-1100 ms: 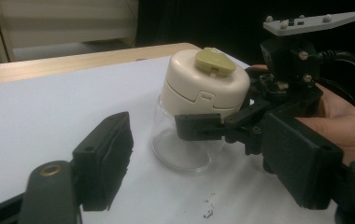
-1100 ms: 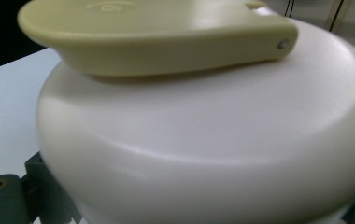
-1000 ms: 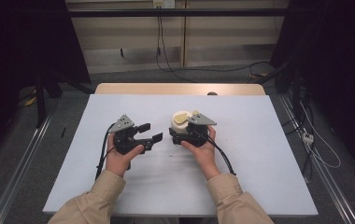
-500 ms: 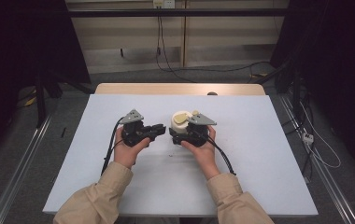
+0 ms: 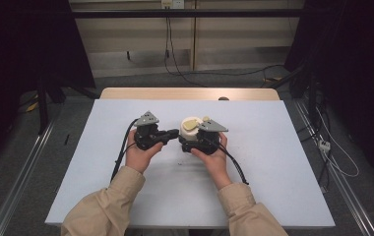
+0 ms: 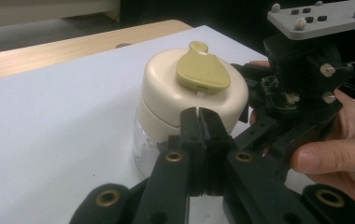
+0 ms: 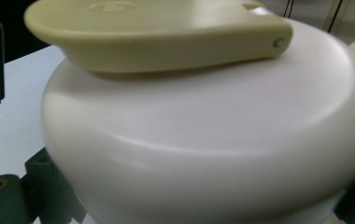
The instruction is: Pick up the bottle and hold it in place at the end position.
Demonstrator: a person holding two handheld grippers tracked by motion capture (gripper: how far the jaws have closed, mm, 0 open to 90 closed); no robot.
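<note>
A small clear jar (image 6: pixel 144 149) with a cream lid (image 5: pixel 190 123) and an olive-yellow flap (image 6: pixel 202 71) stands mid-table. My right gripper (image 5: pixel 192 132) grips it from the near side, jaws on either side of the jar, whose lid (image 7: pixel 203 140) looms close in the right gripper view. My left gripper (image 5: pixel 173 132) comes in from the left with its jaws shut together. Its fingertips (image 6: pixel 199 119) sit right at the lid's side wall, below the flap; contact cannot be told. The right gripper's body (image 6: pixel 301 70) and the hand holding it are beside the jar.
The white tabletop (image 5: pixel 273 172) spreads wide on all sides of the jar, with a wooden strip (image 5: pixel 190 93) along its far edge. Black cables (image 5: pixel 121 157) trail back from both grippers. Metal rails (image 5: pixel 17 187) and floor cables flank the table.
My left gripper has moved right to the jar's lid, and its jaws, spread a second ago, are now together. The right gripper and the jar have stayed put.
</note>
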